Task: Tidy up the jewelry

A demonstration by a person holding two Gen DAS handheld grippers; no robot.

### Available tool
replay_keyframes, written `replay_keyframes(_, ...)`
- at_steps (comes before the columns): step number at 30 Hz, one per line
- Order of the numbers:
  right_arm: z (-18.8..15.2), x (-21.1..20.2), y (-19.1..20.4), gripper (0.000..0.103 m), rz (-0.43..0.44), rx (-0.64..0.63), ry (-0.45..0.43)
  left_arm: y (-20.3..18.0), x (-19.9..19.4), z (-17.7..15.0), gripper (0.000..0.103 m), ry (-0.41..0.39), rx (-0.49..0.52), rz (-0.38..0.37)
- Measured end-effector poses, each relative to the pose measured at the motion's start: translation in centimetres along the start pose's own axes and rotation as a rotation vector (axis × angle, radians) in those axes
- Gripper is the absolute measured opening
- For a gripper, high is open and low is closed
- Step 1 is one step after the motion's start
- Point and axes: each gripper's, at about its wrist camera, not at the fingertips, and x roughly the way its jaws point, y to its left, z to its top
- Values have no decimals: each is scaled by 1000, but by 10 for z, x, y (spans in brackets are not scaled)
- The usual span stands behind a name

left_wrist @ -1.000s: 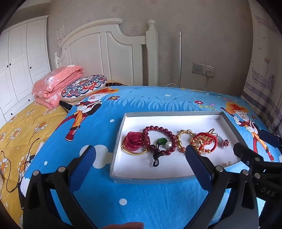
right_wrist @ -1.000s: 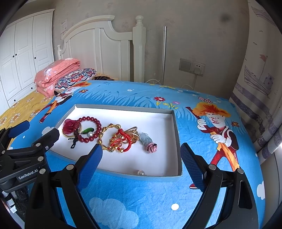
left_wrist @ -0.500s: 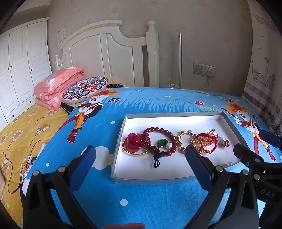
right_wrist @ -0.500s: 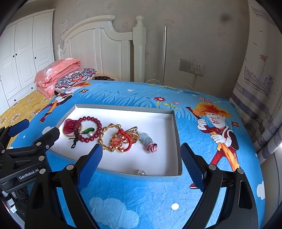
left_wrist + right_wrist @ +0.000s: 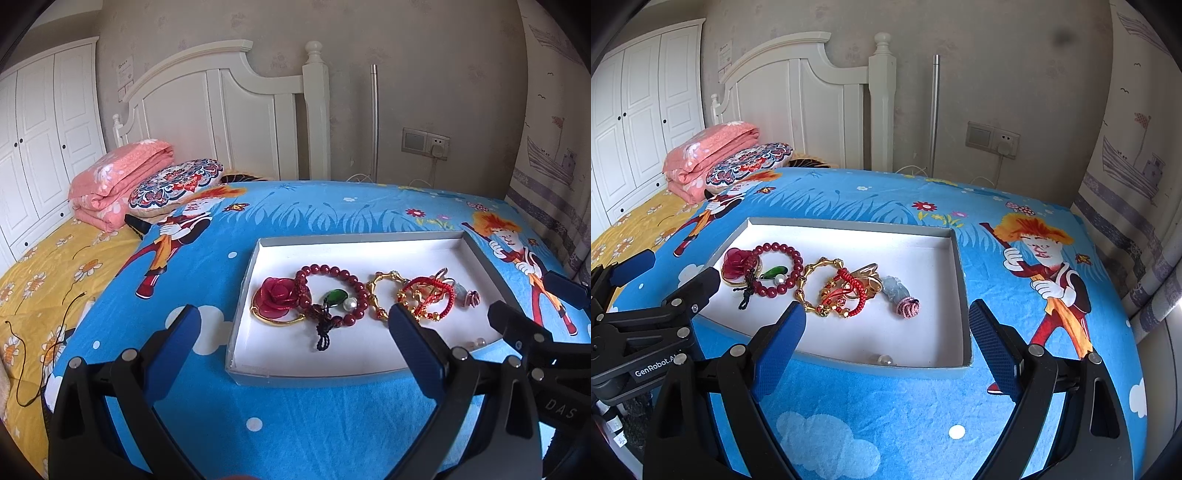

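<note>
A: Hand-held gripper, left (image 5: 293, 338): blue pads spread wide, nothing between them. It hangs over the near edge of the bed, in front of the tray (image 5: 369, 240).

B: Hand-held gripper, right (image 5: 886, 341): pads likewise wide apart, empty, just before the tray's near wall. Its black frame shows at the right edge of the left wrist view.

A: Tray contents, left to right: red rose brooch (image 5: 277, 298) on a gold ring, touching the dark red bead bracelet (image 5: 334, 288). A green pendant (image 5: 334, 297) and a white pearl (image 5: 349, 304) lie inside the bracelet's loop; a black knotted cord trails toward the near wall.

B: Next, gold link bracelet (image 5: 816, 284), overlapped by a red cord bracelet (image 5: 855, 291) tangled with gold pieces. Beside those, a pale jade charm (image 5: 895, 290) touching a pink knitted rose (image 5: 908, 307).

A: Loose pearl (image 5: 884, 359) against the near wall, well apart from the rest.

B: Tray sits flat on the blue cartoon bedsheet (image 5: 997, 206).
</note>
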Motion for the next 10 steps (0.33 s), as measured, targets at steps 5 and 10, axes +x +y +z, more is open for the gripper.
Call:
replay_keyframes(5,-1,-4,-4,84,-6,1,-5,6,3,0,98,11,1,-9)
replay_keyframes(10,-10,-14,-51,84,-76,70,-11,51,14,9,98,71,-57,-46)
